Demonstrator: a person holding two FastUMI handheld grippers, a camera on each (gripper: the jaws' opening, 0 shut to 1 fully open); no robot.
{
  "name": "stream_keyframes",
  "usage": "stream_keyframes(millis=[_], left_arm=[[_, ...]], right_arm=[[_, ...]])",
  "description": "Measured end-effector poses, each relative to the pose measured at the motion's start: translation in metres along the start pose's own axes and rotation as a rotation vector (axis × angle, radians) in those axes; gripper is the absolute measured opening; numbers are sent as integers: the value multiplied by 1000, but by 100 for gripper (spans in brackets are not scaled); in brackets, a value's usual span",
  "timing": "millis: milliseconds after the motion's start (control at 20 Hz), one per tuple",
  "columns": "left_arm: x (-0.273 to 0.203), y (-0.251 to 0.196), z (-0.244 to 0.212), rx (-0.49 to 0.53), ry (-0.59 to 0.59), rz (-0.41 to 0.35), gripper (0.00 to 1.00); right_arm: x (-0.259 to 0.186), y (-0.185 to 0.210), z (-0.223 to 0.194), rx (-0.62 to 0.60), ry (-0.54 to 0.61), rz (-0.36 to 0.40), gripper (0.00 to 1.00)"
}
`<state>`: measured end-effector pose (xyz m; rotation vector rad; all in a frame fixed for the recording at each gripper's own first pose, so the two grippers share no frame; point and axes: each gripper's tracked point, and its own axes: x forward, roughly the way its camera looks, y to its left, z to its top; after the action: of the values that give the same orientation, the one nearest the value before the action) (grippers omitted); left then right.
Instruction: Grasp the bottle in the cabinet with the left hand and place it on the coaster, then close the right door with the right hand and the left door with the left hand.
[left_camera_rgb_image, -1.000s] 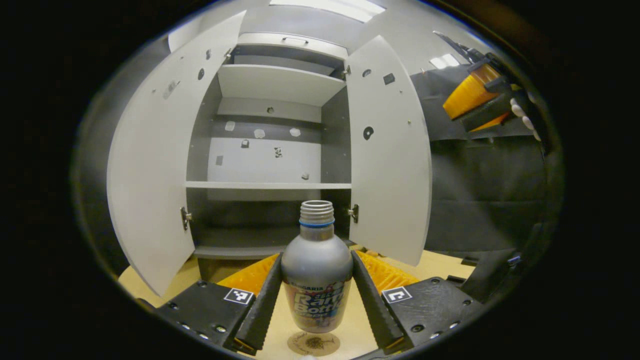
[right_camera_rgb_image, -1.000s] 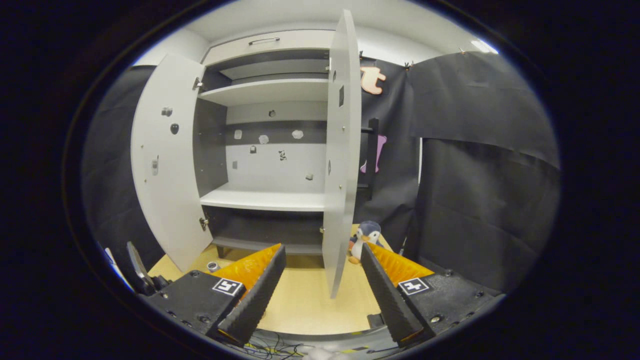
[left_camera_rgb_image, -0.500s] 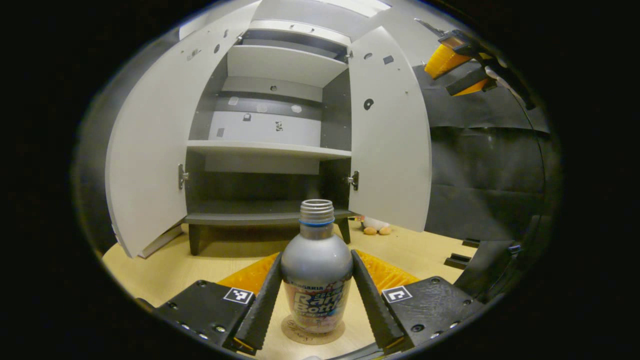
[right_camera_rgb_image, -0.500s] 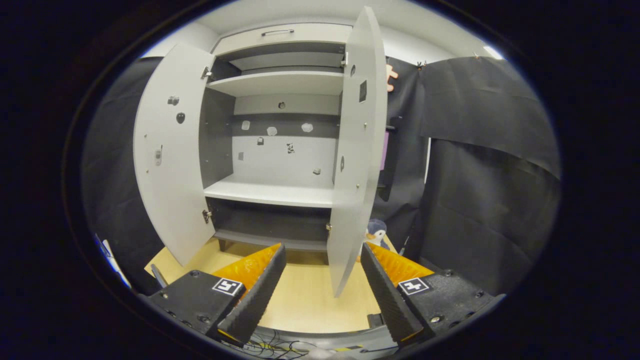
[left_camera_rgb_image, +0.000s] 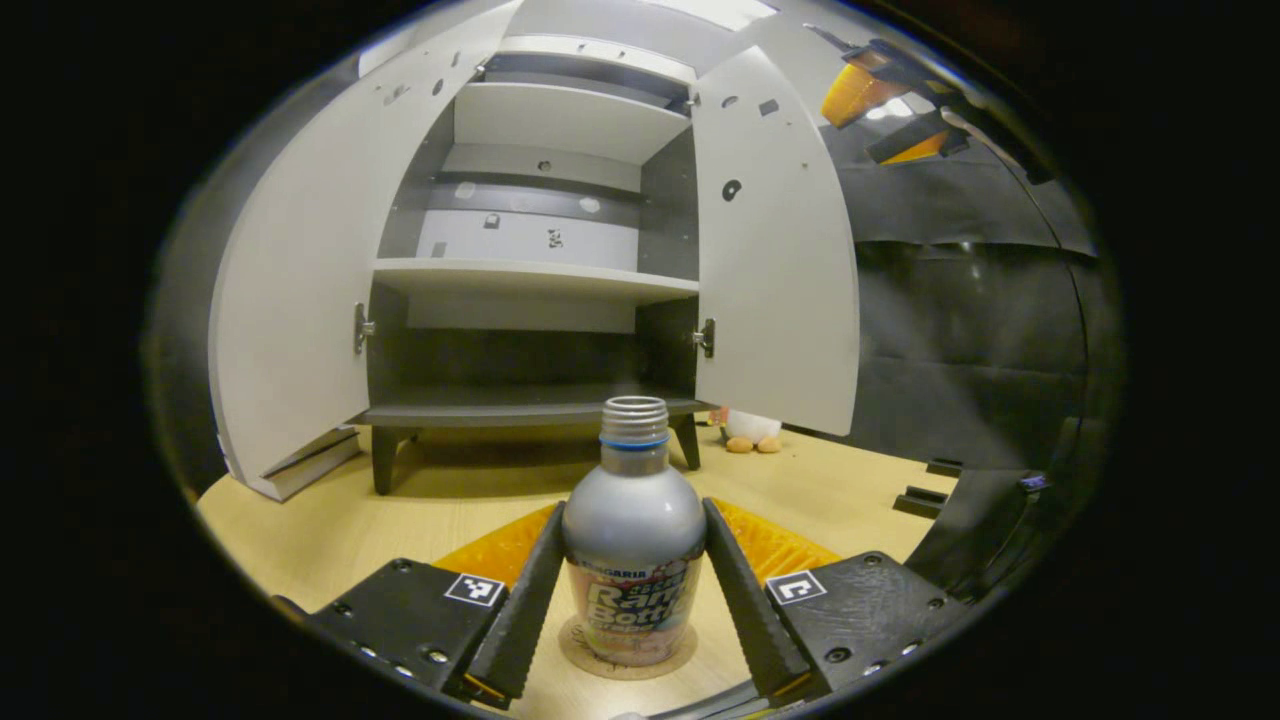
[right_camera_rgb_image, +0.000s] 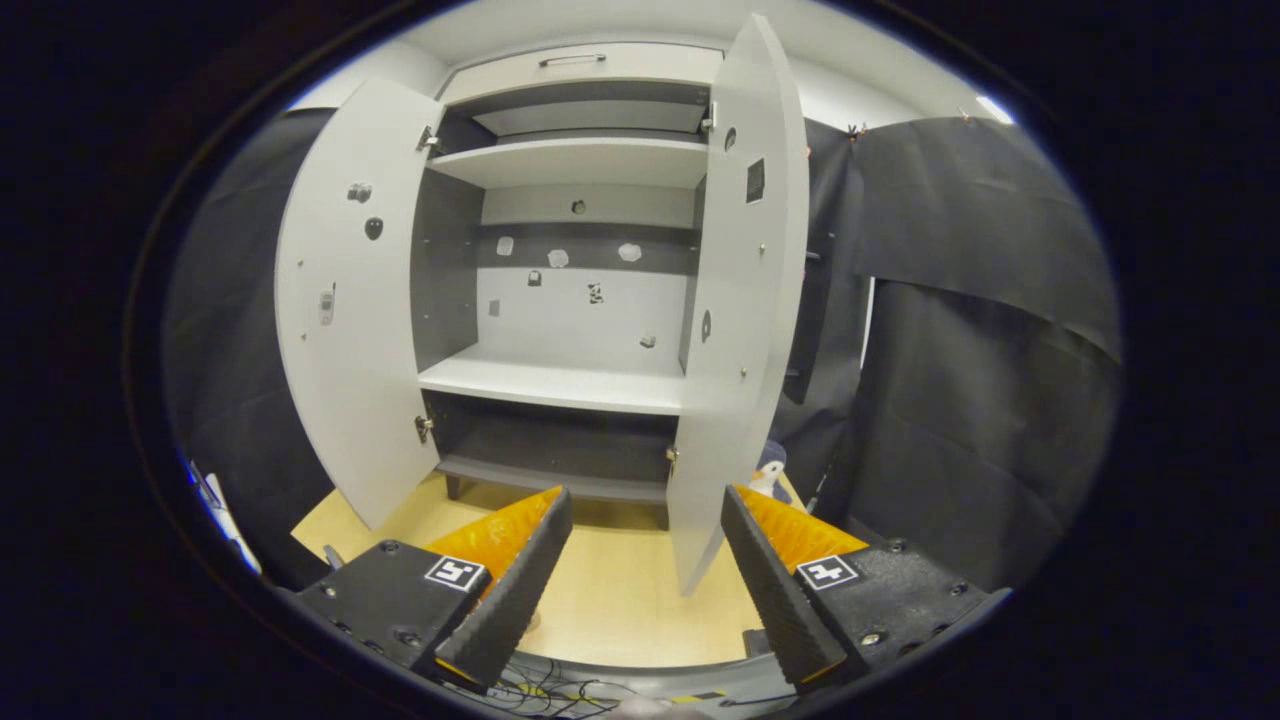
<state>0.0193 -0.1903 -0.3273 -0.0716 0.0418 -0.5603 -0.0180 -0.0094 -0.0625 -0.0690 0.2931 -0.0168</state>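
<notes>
Left claw (left_camera_rgb_image: 634, 600): its two fingers press on both sides of the bottle (left_camera_rgb_image: 633, 545), so it is pinching the bottle.
Bottle: it stands upright between the fingers, without cap, and its bottom is on the coaster (left_camera_rgb_image: 627, 645) or just above it; I cannot tell if it touches.
Coaster: a round flat disc on the wooden tabletop (left_camera_rgb_image: 400, 515), at the near edge of the left gripper view, partly covered by the bottle.
Right claw (right_camera_rgb_image: 640, 575): the fingers are spread apart and nothing is between them. It is in the air in front of the right door (right_camera_rgb_image: 745, 330). In the left gripper view it appears at the upper right (left_camera_rgb_image: 885, 110).
Cabinet (left_camera_rgb_image: 530, 280): it stands at the far side of the tabletop on short legs; the shelves that I can see carry nothing.
Left door (left_camera_rgb_image: 300, 270): it is wide open.
Right door: also open, and in the right gripper view its near edge points between the two fingers.
Plush toy (left_camera_rgb_image: 750, 432): a small one lies on the tabletop just right of the cabinet, behind the right door.
</notes>
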Motion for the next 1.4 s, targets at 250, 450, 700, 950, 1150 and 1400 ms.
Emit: stream_keyframes(millis=[250, 450, 700, 950, 1150, 1400], left_arm=[[-4, 5, 11, -6, -8, 8, 83], [-4, 9, 30, 23, -25, 25, 100], [-4, 2, 79, 66, -81, 19, 98], [-6, -9, 164, 80, -155, -2, 100], [-13, -11, 235, 32, -187, -1, 98], [-26, 8, 302, 44, -184, 67, 100]], right_arm=[[-1, 4, -5, -5, 7, 7, 99], [-3, 6, -6, 4, 4, 14, 98], [-6, 5, -8, 28, -11, 14, 98], [-9, 7, -5, 53, -50, 14, 99], [-14, 10, -3, 82, -91, 25, 98], [-16, 7, -6, 110, -122, 32, 99]])
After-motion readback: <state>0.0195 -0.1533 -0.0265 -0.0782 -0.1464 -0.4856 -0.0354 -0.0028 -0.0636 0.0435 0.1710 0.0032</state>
